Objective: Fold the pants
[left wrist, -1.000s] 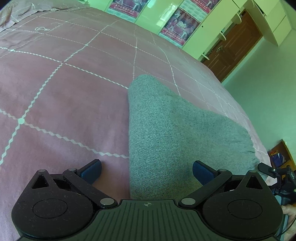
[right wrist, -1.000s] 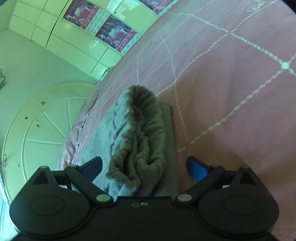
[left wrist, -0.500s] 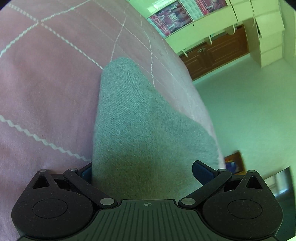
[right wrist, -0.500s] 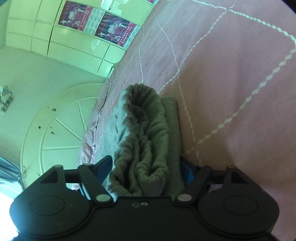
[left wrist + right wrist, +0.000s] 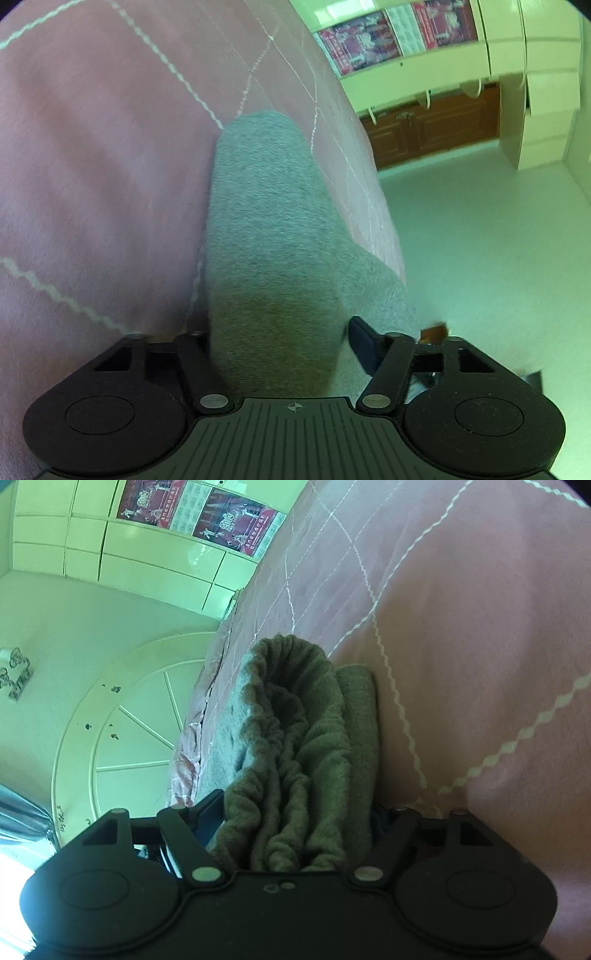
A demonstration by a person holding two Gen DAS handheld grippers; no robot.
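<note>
A: Where are the pants (image 5: 266, 229)?

B: Lying on the pink bedspread (image 5: 92, 166) near its edge, running straight ahead of both tongs. The left gripper (image 5: 277, 354) has a smooth folded end between its jaws, which are closing; the blue pad on its right side looks just clear of the cloth, so I would not call it a grip yet.

A: And the other?

B: The right gripper (image 5: 299, 830) is clamped on the gathered, bunched end of the pants (image 5: 303, 746), layers stacked between its jaws.

A: How will the fabric behave?

B: Soft, thick knit, light and limp, I'd judge. It will sag between the holds, and layers could slip apart. Best to pinch through every layer at the two corners.

A: Anything around?

B: Pale floor (image 5: 480, 240) beyond the bed edge, cupboards (image 5: 129, 561) with posters farther off.
</note>
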